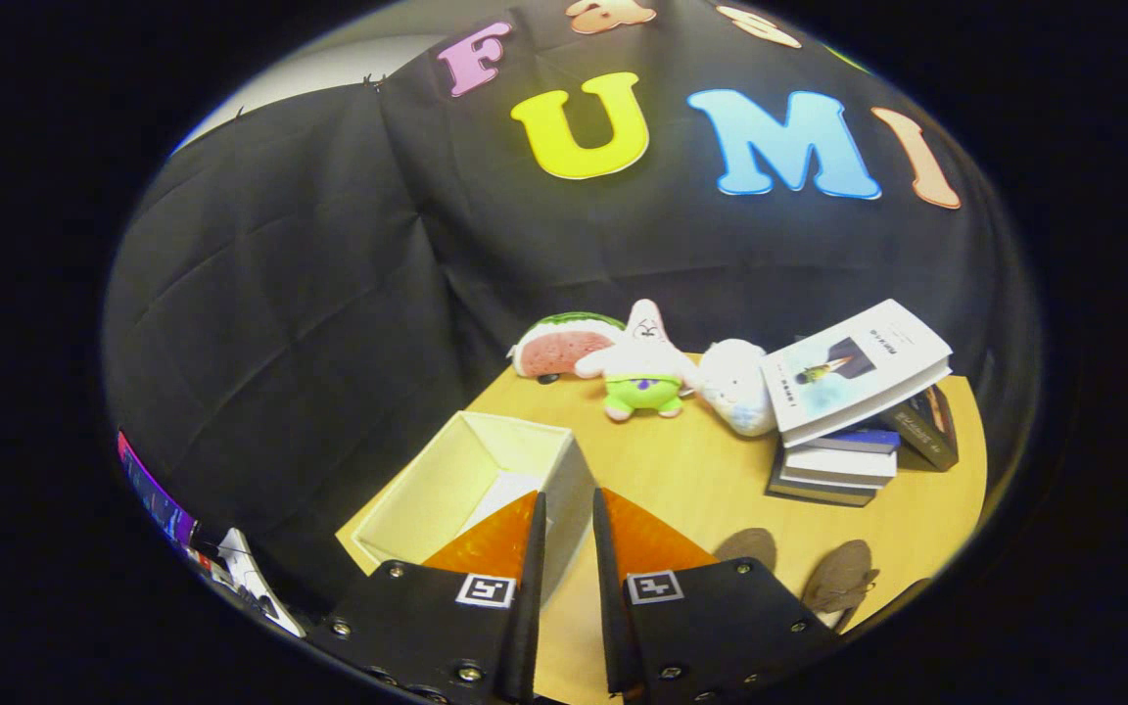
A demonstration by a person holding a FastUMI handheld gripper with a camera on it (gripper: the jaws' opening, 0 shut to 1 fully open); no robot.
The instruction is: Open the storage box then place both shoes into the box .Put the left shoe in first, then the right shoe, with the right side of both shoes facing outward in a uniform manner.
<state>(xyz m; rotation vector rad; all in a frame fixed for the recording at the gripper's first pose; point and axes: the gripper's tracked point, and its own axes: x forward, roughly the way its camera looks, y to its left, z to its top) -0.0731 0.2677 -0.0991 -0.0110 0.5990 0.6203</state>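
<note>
Cream fabric storage box (pixel 471 485), square and open-topped, sits on the light wooden worktop (pixel 691 480) near its left edge; its interior is visible, with a pale flat panel lying on the bottom. The box's near right corner lies just ahead of the claw (pixel 569 509), partly behind the left finger.

Claw: two fingers (pixel 535 548) stand a narrow gap apart with nothing between them; they touch no object. Slightly spread, not pinching. The gap shows the box wall and bare worktop.

Two small brown shoes (pixel 819 568) lie on the worktop to the right of the right finger, near the worktop's near edge. One is a rounded dark shape close to the finger, the other sits just right of it with a lace or strap visible. Which is left and which is right cannot be told. Both are outside the box, well apart from it.

Far side of worktop, against the black cloth wall (pixel 329 294): watermelon-slice plush toy (pixel 564 345), pink star-shaped plush in green shorts (pixel 644 372), white plush (pixel 735 387), touching in a row. To their right, a stack of books (pixel 843 431), the top white book tilted across the others.
</note>
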